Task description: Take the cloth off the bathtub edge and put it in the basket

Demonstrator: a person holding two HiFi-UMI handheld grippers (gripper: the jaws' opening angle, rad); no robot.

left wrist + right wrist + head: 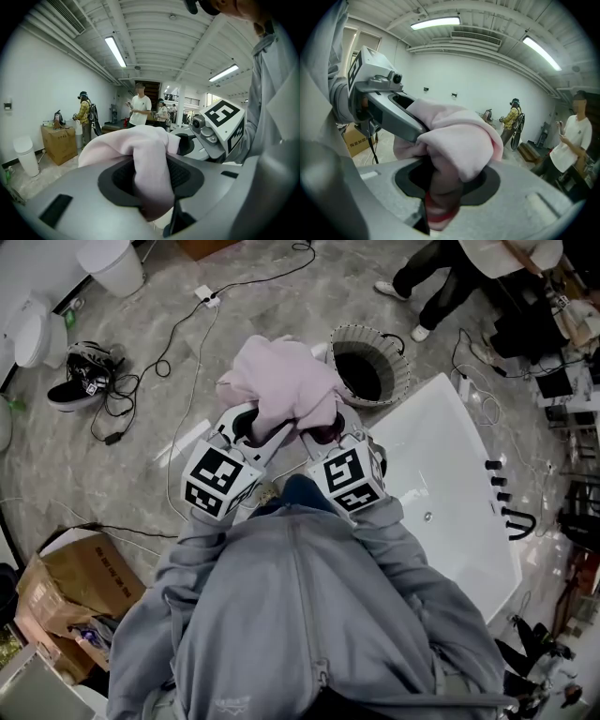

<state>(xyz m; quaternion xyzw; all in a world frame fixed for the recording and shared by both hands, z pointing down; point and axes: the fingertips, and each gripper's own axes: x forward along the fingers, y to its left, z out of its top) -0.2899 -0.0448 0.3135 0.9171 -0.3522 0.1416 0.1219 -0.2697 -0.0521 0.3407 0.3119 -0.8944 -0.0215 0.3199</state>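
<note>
**While both grippers are clamping it, the pink cloth is hanging clear of the bathtub**

The cloth point(281, 381) is bunching in soft pink folds above the grey floor point(141, 456), lifted off the white bathtub point(450, 484), which is lying to its right in the head view. The left gripper point(255, 427) is pinching one bundle of it. In the left gripper view a thick fold of the cloth point(140, 154) is filling the gap between the dark pads, so the jaws are pressing on fabric rather than meeting. The right gripper point(323, 432) is doing the same just beside it, its jaws squeezing another fold point(459, 136). The two grippers are sitting close together, side by side, in front of the person's grey hooded top point(300, 615). The basket point(398, 357), round and dark inside, is standing on the floor just beyond the cloth, at the tub's far corner. Farther left, black shoes point(80, 381) and cables point(178, 343) are lying on the floor, and a cardboard box point(66, 587) is standing at the lower left.
</note>
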